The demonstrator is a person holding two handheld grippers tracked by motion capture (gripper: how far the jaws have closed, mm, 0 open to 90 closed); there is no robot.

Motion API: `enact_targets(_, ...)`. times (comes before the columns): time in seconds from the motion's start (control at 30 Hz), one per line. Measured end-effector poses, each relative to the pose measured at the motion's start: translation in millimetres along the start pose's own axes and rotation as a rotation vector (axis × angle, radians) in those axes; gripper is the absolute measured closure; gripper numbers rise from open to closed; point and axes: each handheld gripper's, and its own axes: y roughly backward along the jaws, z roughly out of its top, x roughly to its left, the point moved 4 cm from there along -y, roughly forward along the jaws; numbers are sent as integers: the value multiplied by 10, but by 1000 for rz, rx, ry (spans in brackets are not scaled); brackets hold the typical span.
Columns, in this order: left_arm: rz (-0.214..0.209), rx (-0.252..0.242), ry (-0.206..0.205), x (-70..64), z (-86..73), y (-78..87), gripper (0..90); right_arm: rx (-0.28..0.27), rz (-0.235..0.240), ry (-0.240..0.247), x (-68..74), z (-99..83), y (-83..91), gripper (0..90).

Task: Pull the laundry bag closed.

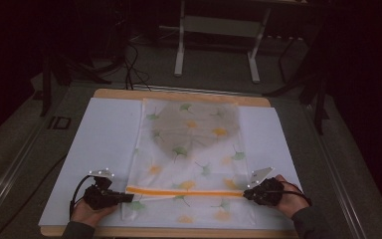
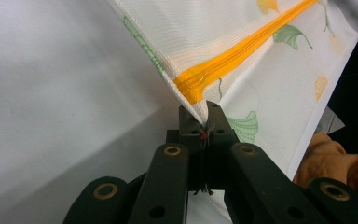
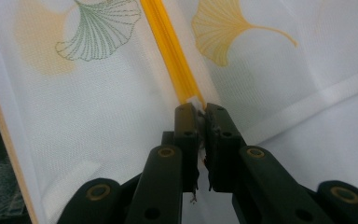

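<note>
Across the lower third of the high view, left to right:

Left gripper (image 1: pixel 124 197), lower left of the frame, held in the person's left hand (image 1: pixel 90 211). Its jaws are pinched together on the left end of the orange zipper (image 1: pixel 184 191); in the left gripper view the left gripper (image 2: pixel 204 122) clamps the corner of the fabric where the zipper (image 2: pixel 242 46) ends, and that corner is lifted off the sheet.

Mesh laundry bag (image 1: pixel 191 154), centre of the frame: white, printed with green and yellow ginkgo leaves (a darker grey item shows through its upper half). It lies flat on the white sheet (image 1: pixel 107 139), which covers the wooden table (image 1: pixel 179 94). The zipper runs as a straight horizontal band near the bag's lower edge, from one gripper to the other.

Right gripper (image 1: pixel 248 194), lower right of the frame, held in the person's right hand (image 1: pixel 289 199). In the right gripper view the right gripper (image 3: pixel 200 112) has its jaws nearly together, a narrow slit between them, at the small white piece that sits at the end of the zipper (image 3: pixel 170 46); whether it is truly gripped cannot be told.

Grey carpeted floor (image 1: pixel 214 69), upper part of the frame, beyond the table.
</note>
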Motion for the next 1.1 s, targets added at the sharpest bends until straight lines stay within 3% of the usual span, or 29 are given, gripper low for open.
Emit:
enact_targets(0.3,-16,-1,8,1,-23,4,858,-33,22,-29,5,-30,-19,826)
enact_targets(0.37,-15,-6,12,10,-32,23,830,-75,39,-54,-5,-43,-32,750)
enact_targets(0.63,25,-40,-8,27,-56,126,760,-131,19,-101,-38,-76,-11,657)
enact_targets(0.73,56,-69,-11,45,-59,181,757,-149,10,-123,-55,-98,1,643)
enact_targets(0.77,78,-81,-17,56,-56,201,753,-169,2,-146,-77,-125,9,624)
enact_targets(0.87,93,-94,-21,63,-51,215,750,-213,-14,-193,-112,-171,18,610)
enact_targets(0.97,157,-122,-32,79,-39,250,741,-244,-33,-238,-140,-215,19,604)
enact_targets(1.03,175,-127,-33,85,-38,258,735,-250,-38,-252,-149,-230,20,601)
enact_targets(1.1,223,-134,-42,101,-35,269,705,-277,-51,-301,-178,-269,19,591)
